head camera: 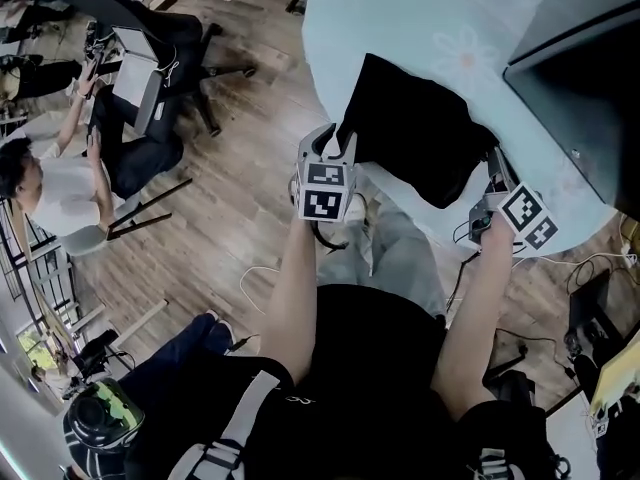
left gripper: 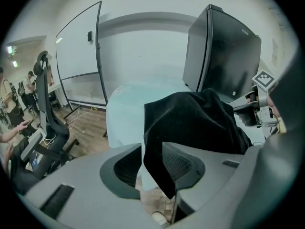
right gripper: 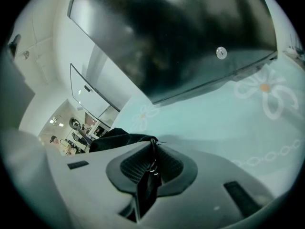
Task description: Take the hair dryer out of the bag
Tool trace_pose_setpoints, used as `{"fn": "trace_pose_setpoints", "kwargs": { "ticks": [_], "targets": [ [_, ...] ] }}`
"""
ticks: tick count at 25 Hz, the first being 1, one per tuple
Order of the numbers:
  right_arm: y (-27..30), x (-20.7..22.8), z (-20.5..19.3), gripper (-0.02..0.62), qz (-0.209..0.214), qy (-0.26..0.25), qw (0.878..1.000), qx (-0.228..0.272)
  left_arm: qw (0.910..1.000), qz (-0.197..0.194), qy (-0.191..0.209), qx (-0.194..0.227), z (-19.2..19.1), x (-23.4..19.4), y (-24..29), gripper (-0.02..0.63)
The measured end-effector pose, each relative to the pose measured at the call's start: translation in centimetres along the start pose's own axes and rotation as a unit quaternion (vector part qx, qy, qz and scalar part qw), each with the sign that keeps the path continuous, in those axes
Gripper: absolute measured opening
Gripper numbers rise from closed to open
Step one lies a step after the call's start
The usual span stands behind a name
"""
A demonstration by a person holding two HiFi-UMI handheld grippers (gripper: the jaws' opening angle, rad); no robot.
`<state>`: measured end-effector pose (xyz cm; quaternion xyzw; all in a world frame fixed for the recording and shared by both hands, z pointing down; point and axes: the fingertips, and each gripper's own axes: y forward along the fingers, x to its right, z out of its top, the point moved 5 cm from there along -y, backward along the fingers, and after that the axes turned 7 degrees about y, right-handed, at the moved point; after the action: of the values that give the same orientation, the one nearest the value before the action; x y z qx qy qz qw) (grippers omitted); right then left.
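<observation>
Soft black fabric bag (head camera: 420,138) lies on the desk (head camera: 420,28), which is covered in light blue flower-print cloth, close along the desk's near edge, with its left corner out past the edge. Hair dryer not visible in any view; cannot tell if it is inside the bag. Left gripper (head camera: 335,148) is at the bag's left corner. In the left gripper view its jaws stand wide apart, with a hanging black flap of the bag (left gripper: 200,123) in the gap, lying against one jaw but not clamped. Right gripper (head camera: 497,173) is at the bag's right end, near the desk's near edge. In the right gripper view its jaws (right gripper: 151,168) are narrow, pinched on a thin black edge of the bag (right gripper: 114,140), with a small shiny metal bit at the pinch. Large dark screen (head camera: 590,88) stands at the desk's far right side, beyond the bag. Wooden floor (head camera: 240,228) below, seated person (head camera: 60,183) far left by a black office chair (head camera: 190,48).
</observation>
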<state>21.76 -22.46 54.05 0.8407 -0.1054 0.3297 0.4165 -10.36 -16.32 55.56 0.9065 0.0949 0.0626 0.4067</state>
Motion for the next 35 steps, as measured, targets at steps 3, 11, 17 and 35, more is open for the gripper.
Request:
{"fn": "trace_pose_setpoints", "kwargs": {
  "ticks": [3,11,17,35],
  "targets": [
    [0.0,-0.1,-0.2,0.034,0.006,-0.007,1.000,-0.005,0.9999,0.010,0.005,-0.002,-0.1,0.1,0.9,0.048],
    [-1.3,0.1,1.5,0.031,0.015,-0.005,1.000,0.021,0.9987,0.049,-0.012,-0.001,0.6,-1.8,1.1,0.025],
    [-3.1,1.0,2.7,0.029,0.018,0.007,0.999,0.039,0.9968,0.077,0.006,0.021,2.8,-2.8,0.7,0.025],
    [-8.1,4.6,9.0,0.028,-0.017,0.022,0.991,0.132,0.9918,0.118,-0.017,0.045,5.5,-6.6,-0.1,0.025]
  ]
}}
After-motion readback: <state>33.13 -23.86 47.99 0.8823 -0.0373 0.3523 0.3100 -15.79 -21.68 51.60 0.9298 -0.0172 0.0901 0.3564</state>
